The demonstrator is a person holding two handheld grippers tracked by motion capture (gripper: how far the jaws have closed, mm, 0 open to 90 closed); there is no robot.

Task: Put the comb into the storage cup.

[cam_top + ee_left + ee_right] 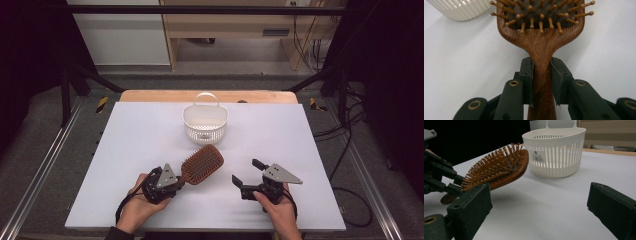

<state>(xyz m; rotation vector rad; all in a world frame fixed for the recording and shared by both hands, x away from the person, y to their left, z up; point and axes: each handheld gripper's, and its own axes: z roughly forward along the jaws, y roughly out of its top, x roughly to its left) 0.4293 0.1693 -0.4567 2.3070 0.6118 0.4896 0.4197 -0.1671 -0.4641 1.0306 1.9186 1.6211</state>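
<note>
Wooden and dark brown, the paddle hairbrush (201,163) has its handle clamped between the jaws of the left tool (542,82), bristles facing up, and in the right gripper view its head (499,167) tilts upward, raised off the white bench (145,145). Just beyond the brush head stands a white slotted basket (205,122) with a loop handle, upright near the far middle of the bench and apart from the brush. The right tool (247,172) rests low over the bench beside the brush, its jaws spread wide apart and holding nothing.
</note>
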